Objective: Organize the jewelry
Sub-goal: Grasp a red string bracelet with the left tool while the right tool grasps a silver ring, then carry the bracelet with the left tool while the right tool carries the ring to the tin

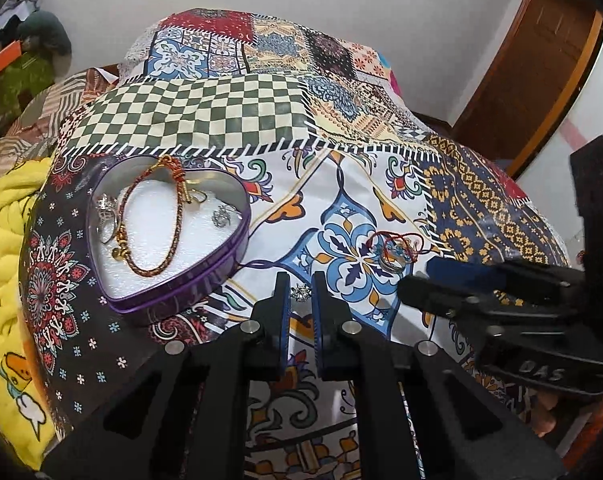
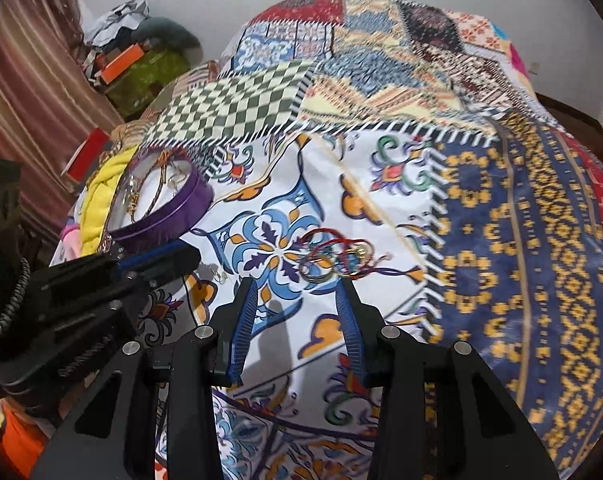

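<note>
A purple heart-shaped tin (image 1: 221,264) sits on the patterned bedspread at the left; it also shows in the right wrist view (image 2: 169,216). In it lie a red-and-gold braided bracelet (image 1: 149,224), silver rings (image 1: 107,212) and a silver stud (image 1: 223,216). My left gripper (image 1: 301,292) has its jaws narrowly apart around a small silver star-shaped earring (image 1: 301,293) lying on the cloth. A tangle of red cord bracelets with rings (image 2: 333,260) lies just ahead of my right gripper (image 2: 297,284), which is open and empty. The tangle also shows in the left wrist view (image 1: 395,250).
The patchwork bedspread (image 1: 261,120) covers the whole bed. A yellow blanket (image 1: 5,240) lies at the left edge. Clutter and an orange box (image 2: 121,64) stand at the far left by the wall. A wooden door (image 1: 533,76) is at the right.
</note>
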{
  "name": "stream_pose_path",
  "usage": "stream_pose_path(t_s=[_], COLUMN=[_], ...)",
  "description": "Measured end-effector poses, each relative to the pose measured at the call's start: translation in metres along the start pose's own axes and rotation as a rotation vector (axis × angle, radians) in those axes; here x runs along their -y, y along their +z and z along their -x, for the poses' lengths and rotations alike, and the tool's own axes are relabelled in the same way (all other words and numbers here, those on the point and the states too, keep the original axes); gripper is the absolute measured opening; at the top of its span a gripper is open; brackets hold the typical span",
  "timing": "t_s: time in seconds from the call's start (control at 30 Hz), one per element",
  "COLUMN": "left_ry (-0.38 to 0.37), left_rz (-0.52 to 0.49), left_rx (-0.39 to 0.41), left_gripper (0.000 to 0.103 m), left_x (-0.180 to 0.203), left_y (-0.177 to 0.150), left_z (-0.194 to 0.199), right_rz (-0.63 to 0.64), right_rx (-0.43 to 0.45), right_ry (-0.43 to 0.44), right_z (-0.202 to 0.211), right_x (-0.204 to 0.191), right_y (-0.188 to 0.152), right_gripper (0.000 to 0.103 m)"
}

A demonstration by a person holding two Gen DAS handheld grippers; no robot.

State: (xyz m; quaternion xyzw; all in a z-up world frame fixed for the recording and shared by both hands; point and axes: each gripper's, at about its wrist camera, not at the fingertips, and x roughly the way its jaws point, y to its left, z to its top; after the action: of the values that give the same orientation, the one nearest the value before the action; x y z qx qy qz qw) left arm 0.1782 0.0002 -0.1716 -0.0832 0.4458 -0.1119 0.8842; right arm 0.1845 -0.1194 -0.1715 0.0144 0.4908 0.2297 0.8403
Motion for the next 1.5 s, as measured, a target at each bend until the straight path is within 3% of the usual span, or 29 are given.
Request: stream_pose_path(t_s=[0.27,0.43,0.77,1.5], left_ry=[-0.018,-0.016,-0.006,0.042], left_rz=[-0.001,0.009,-0.009,-0.034], left_rx=[0.005,0.005,0.043,0.265], left_gripper=[0.009,0.009,0.009,0.009], left_x=[-0.001,-0.003,0.004,0.015], left_y=[0.0,0.0,0.005,0.018], left_z=[-0.002,-0.002,0.017,0.118], right_rz=[-0.029,-0.01,-0.011,0.047], right_rx=[-0.025,-0.006,0.031,0.261], right_ry=[-0.003,-0.032,-0.024,0.01], right_z=[-0.016,-0.022,-0.004,0.083], right_x=[0.005,0.004,0.002,-0.042], right_y=[0.005,0.006,0.006,0.02], right_gripper=[0.036,0.019,0.019,0.019])
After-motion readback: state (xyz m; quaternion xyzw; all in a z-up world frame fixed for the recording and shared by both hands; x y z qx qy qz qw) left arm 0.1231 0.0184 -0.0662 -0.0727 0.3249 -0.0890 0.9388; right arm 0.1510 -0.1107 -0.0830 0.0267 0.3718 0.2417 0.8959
